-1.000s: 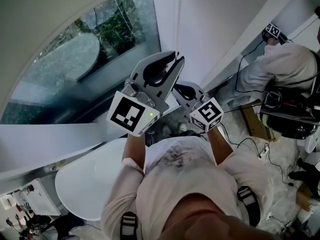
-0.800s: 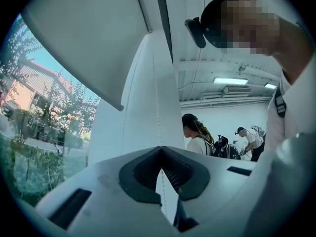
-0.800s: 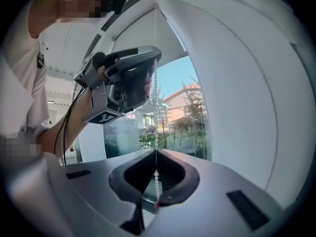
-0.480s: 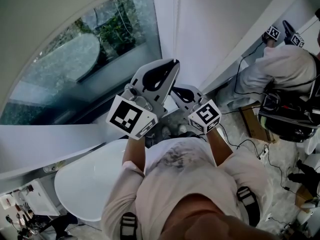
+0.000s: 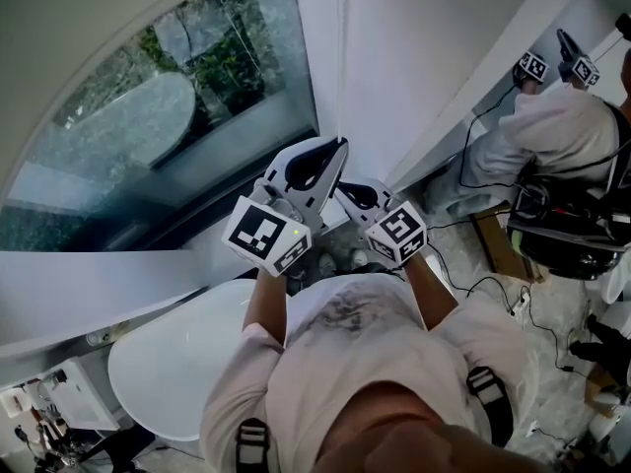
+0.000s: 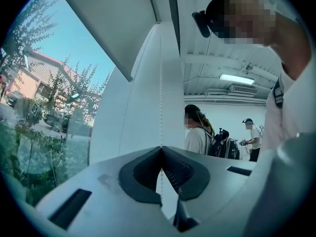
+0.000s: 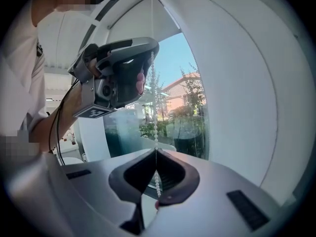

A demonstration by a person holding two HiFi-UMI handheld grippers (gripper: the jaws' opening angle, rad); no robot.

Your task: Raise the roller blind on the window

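A thin white bead chain (image 5: 342,57) hangs down the white window frame beside the glass (image 5: 187,97). My left gripper (image 5: 341,145) is shut on the bead chain (image 6: 160,102), which runs straight into its closed tips (image 6: 161,147). Just below it, my right gripper (image 5: 339,187) is also shut on the bead chain (image 7: 155,127), with beads showing between its pads (image 7: 156,150). The roller blind (image 6: 113,28) covers the top of the window, its lower edge slanting across the left gripper view. Trees and buildings show through the uncovered glass.
A round white table (image 5: 168,358) stands below the window at my left. Another person (image 5: 552,126) with grippers works at the right, with cables and a bag (image 5: 572,230) on the floor. More people (image 6: 197,132) stand farther back in the room.
Both grippers have dropped lower along the window frame, the left one more, staying shut on the chain. The person at the right has raised a second gripper.
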